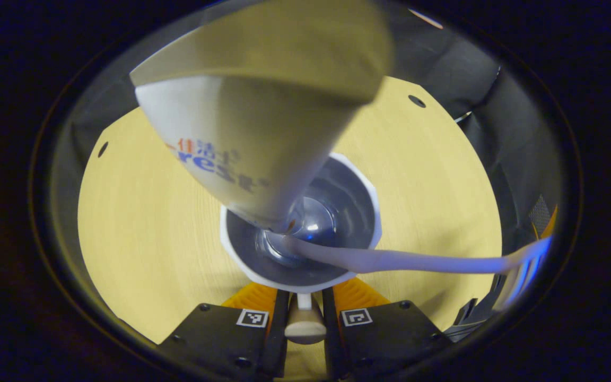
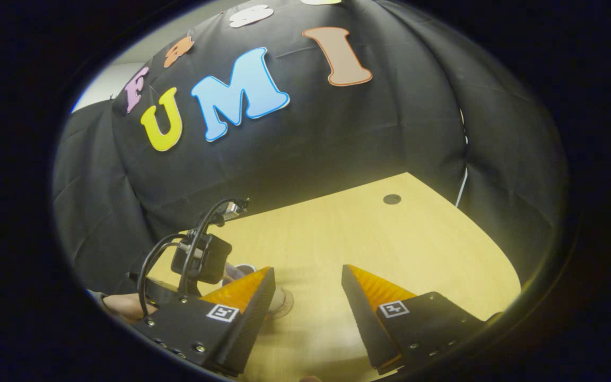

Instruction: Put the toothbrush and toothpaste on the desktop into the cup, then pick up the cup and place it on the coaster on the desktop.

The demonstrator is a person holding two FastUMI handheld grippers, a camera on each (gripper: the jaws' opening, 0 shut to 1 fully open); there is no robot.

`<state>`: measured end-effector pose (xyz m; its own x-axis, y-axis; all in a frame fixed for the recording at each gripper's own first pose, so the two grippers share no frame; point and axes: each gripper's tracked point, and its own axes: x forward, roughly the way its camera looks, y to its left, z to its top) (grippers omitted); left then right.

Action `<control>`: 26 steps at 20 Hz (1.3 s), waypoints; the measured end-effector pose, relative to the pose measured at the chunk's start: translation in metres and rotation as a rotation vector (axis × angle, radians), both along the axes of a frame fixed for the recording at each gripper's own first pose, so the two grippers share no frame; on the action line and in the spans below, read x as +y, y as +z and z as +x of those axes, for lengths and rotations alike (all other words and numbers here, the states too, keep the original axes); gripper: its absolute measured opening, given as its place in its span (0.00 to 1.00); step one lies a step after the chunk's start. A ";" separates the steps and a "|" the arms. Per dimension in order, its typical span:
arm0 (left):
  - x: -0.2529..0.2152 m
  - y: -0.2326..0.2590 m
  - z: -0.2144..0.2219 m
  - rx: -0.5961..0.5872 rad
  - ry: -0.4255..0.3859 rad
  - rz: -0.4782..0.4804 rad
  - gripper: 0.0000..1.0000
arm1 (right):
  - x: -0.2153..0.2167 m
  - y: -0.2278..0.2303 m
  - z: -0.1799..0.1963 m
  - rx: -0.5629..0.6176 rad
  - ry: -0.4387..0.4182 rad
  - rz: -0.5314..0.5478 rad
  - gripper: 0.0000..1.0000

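I look straight down into the white cup [image 1: 350, 204], which has a grey inside. The white toothpaste tube [image 1: 252, 132] stands in it, leaning up towards the camera. The pale toothbrush [image 1: 401, 261] also rests in the cup, its bristle end sticking out to the right. My left gripper [image 1: 304, 298] is shut on the cup's white handle at the near rim. In the right gripper view, my right gripper [image 2: 308, 270] hangs open over bare tabletop, nothing between its fingers. A bit of the cup [image 2: 283, 301] peeks out behind its left finger.
The light wooden table [image 1: 141, 223] has small round holes [image 2: 391, 199] near its edges. Black cloth walls close in the far and right sides. The other gripper's camera and cables [image 2: 199, 260] and the hand holding it [image 2: 122, 305] sit at the left in the right gripper view.
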<state>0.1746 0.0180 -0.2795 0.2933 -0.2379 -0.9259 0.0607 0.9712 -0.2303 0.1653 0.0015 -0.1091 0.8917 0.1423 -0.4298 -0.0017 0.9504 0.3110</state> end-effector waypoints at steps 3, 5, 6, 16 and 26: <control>-0.001 -0.002 -0.002 0.005 -0.018 0.022 0.36 | -0.002 0.002 0.000 -0.005 0.004 0.007 0.81; -0.002 -0.002 -0.001 0.004 -0.015 0.017 0.37 | -0.003 0.004 -0.002 -0.008 0.009 0.008 0.81; -0.002 0.000 -0.001 -0.003 -0.010 0.005 0.37 | -0.003 0.005 -0.003 -0.010 0.011 0.006 0.81; -0.007 0.040 -0.016 -0.120 0.029 -0.068 0.74 | 0.010 0.030 -0.016 -0.065 0.071 -0.020 0.81; 0.033 0.122 -0.046 -0.442 0.175 -0.143 0.73 | 0.039 0.056 -0.053 -0.141 0.147 -0.121 0.81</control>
